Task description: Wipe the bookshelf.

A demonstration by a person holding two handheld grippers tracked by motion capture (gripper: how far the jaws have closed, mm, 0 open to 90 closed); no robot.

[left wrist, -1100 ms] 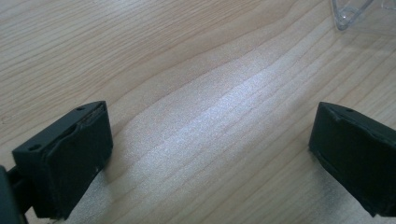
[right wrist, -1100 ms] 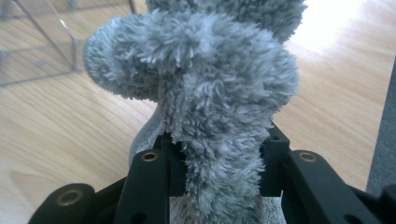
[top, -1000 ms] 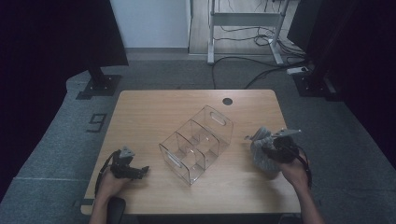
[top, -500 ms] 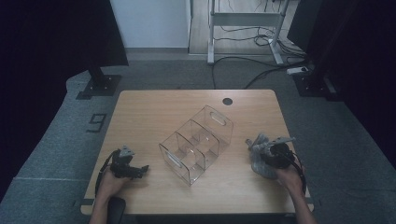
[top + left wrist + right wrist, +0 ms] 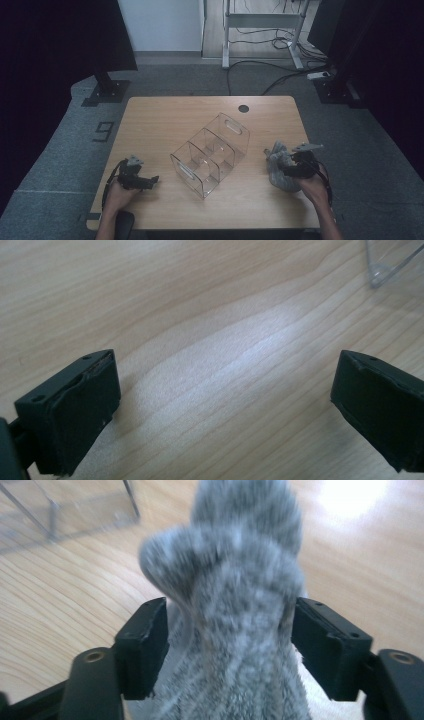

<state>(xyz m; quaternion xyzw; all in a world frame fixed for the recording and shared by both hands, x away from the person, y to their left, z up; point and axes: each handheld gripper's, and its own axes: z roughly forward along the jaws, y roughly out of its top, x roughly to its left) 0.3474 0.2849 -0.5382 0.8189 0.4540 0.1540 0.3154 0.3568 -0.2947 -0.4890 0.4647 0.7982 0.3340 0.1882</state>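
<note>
Lower right of the high view: the right gripper [image 5: 294, 166] sits at a grey, fuzzy knitted cloth, bunched like a sock [image 5: 279, 165], which lies on the light wooden table [image 5: 165, 115] just right of the clear plastic divided organiser box [image 5: 212, 152].

Right gripper view: the cloth [image 5: 240, 595] runs straight up the frame from between the jaws, its long axis in line with the claw's reach, far end folded into a lump at upper centre. The jaws have just been opening. They stand either side of the cloth, the left pad with a visible gap, the right about at the nap. Judged a loose straddle, not a clamp. The cloth appears to rest its own weight on the table.

Key relation: the box lies to the cloth's left in the high view, upper left corner in the right gripper view [image 5: 70, 510]. The right hand is by far the nearer.

Left gripper [image 5: 141, 180], lower left of the high view: jaws wide apart over bare wood, nothing between them. A corner of the box [image 5: 395, 262] shows at upper right of its own view.

Cloth: mottled grey, soft pile, ribbed lengthwise, limp.
</note>
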